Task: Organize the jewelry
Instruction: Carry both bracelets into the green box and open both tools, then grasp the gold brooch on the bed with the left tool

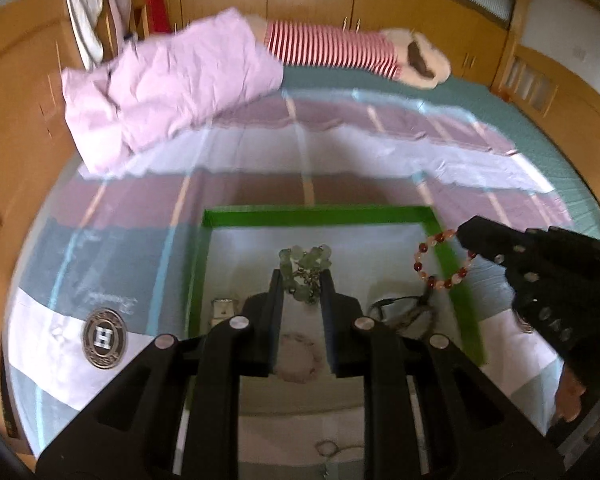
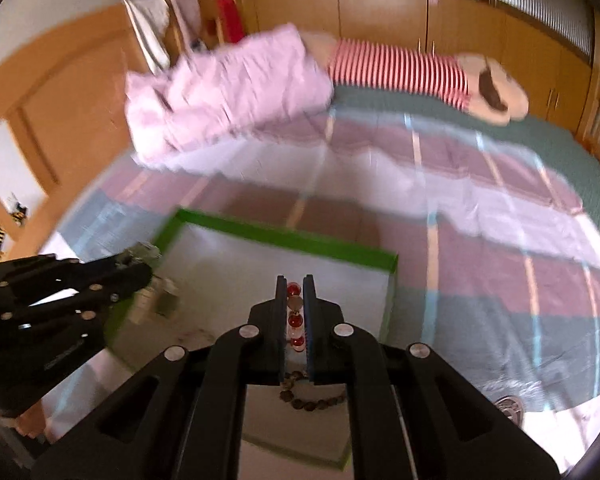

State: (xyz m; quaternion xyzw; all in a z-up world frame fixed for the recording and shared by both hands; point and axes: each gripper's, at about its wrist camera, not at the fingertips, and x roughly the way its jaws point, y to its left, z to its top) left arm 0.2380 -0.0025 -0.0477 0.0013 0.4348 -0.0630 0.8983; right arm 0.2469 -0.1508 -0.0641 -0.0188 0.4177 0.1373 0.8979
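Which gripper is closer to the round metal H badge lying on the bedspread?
Left. The left gripper, holding the green bead bracelet over the green tray, is just right of the badge. The right gripper hangs beyond the tray's far edge with the red bracelet.

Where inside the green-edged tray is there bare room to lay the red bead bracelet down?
Bare floor runs along the far green rim, beyond the green bead bracelet, and on to the far right corner under the red bracelet. Nearer is crowded: pink bracelet, dark cord piece, small metal piece.
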